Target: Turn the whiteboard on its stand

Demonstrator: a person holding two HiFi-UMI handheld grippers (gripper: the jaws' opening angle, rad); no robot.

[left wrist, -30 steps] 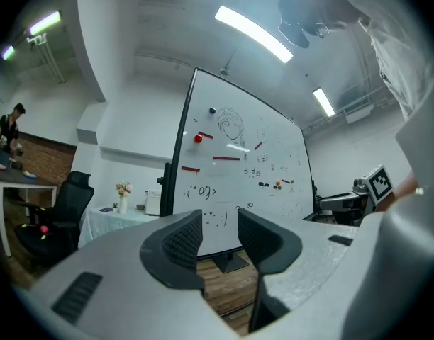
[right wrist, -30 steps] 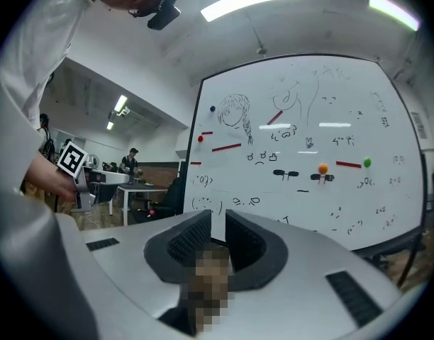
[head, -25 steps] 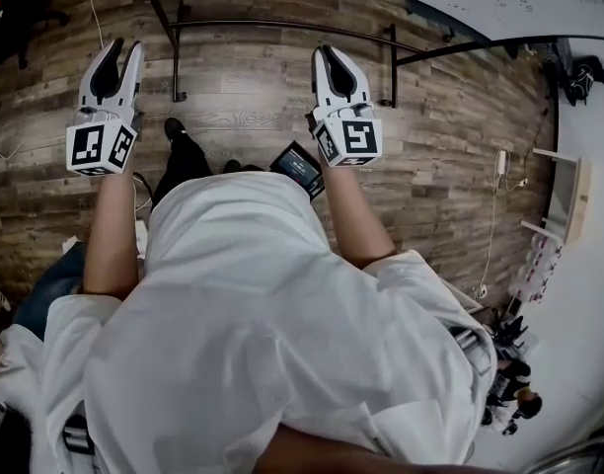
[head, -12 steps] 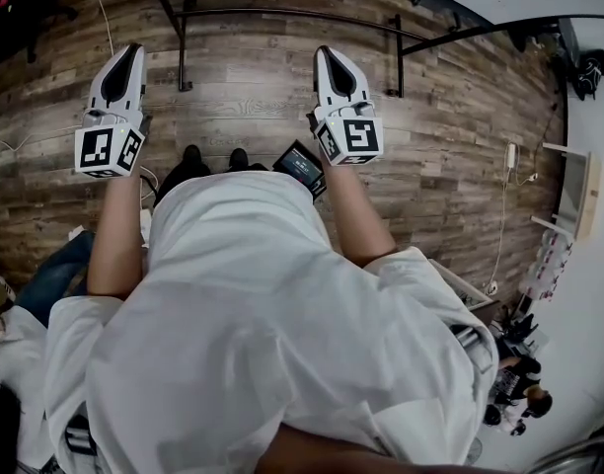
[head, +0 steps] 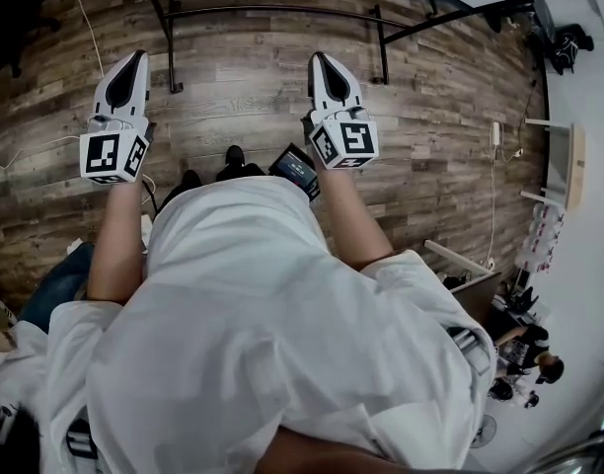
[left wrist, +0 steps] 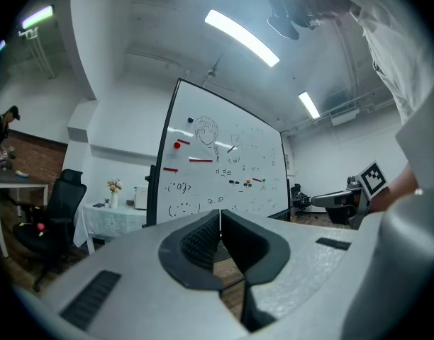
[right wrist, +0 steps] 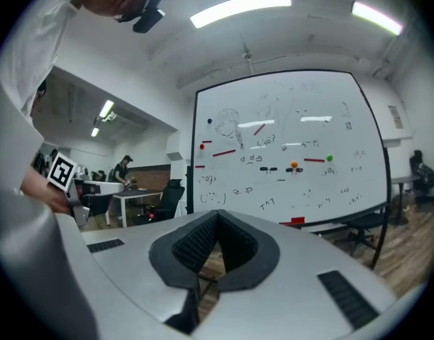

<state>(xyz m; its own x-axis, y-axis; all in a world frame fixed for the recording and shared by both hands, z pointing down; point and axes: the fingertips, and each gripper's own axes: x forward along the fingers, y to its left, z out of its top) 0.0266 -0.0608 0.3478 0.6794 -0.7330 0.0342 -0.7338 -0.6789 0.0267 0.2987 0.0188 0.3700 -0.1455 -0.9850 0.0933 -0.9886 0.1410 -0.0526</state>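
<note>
Though the whiteboard [right wrist: 288,147] stands mid-frame in both gripper views, its scribbles are too small to read. Your left gripper [head: 136,57] has just been closing on nothing; your right gripper [head: 318,59] is pressed together, also empty.

The big white writing board in a black frame [right wrist: 288,147] has small black scribbles [right wrist: 254,159] on it, too tiny to read. No clear words or numbers show anywhere.

Bare wood floor [head: 243,97] open up to stand's black base bars [head: 272,10], whiteboard [right wrist: 288,147] barring the way ahead
</note>
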